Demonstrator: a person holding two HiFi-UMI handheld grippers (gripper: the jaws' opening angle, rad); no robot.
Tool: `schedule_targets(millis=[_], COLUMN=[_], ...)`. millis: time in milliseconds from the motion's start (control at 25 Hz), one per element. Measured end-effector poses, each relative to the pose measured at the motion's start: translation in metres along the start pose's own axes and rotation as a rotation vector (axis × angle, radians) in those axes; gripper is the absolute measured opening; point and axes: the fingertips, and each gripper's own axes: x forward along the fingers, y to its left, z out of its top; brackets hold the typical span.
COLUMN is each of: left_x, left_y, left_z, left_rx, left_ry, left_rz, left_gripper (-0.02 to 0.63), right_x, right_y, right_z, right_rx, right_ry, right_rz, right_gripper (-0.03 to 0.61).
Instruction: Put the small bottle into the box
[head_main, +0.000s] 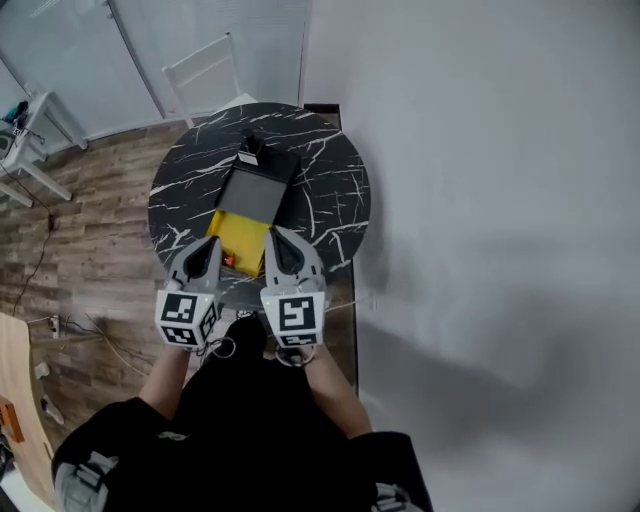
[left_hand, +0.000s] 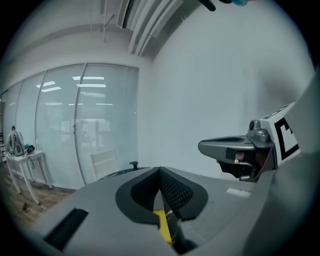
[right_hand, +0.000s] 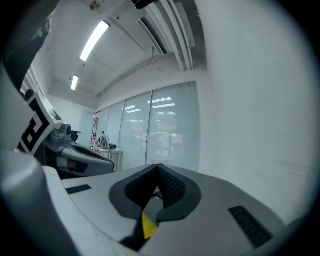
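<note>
On the round black marble table (head_main: 330, 190) lies an open box (head_main: 243, 232) with a yellow inside and a dark grey lid (head_main: 250, 192) folded back. A small black object (head_main: 250, 150) stands at the lid's far end; I cannot tell whether it is the bottle. A small orange thing (head_main: 229, 261) shows between the grippers at the box's near edge. My left gripper (head_main: 207, 245) (left_hand: 160, 172) and right gripper (head_main: 280, 240) (right_hand: 159, 170) hover side by side over the box's near end, both shut and holding nothing. Yellow shows below their closed tips.
A white chair (head_main: 205, 70) stands behind the table by glass walls. A white wall runs along the right. Wooden floor (head_main: 90, 230) with a cable lies to the left, with a white side table (head_main: 30, 130) further left.
</note>
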Motion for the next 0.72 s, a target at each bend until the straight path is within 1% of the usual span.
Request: schedule_targets(millis=[120, 240, 360, 520, 600, 720], left_x=[-0.014, -0.026, -0.031, -0.041, -0.048, -0.055], left_y=[-0.013, -0.029, -0.036, -0.04, -0.043, -0.047], left_z=[0.029, 0.046, 0.055, 0.058, 0.062, 0.069], left_rx=[-0.012, 0.001, 0.012, 0.018, 0.017, 0.034], left_ry=[-0.084, -0.138, -0.16, -0.172, -0.183, -0.202], left_rz=[0.006, -0.009, -0.015, 0.008, 0.014, 0.015], left_gripper=[-0.002, -0.002, -0.002, -0.001, -0.002, -0.002], right_x=[-0.015, -0.03, -0.039, -0.053, -0.062, -0.073], right_y=[-0.003, -0.004, -0.004, -0.005, -0.006, -0.011], right_z=[0.03, 0.053, 0.066, 0.072, 0.082, 0.095], right_rx=[-0.015, -0.017, -0.023, -0.008, 0.001, -0.024], right_ry=[-0.064, -0.106, -0.134, -0.151, -0.174, -0.197], right_rz=[-0.015, -0.018, -0.016, -0.014, -0.012, -0.023], right_gripper=[-0.005, -0.005, -0.005, -0.005, -0.005, -0.005])
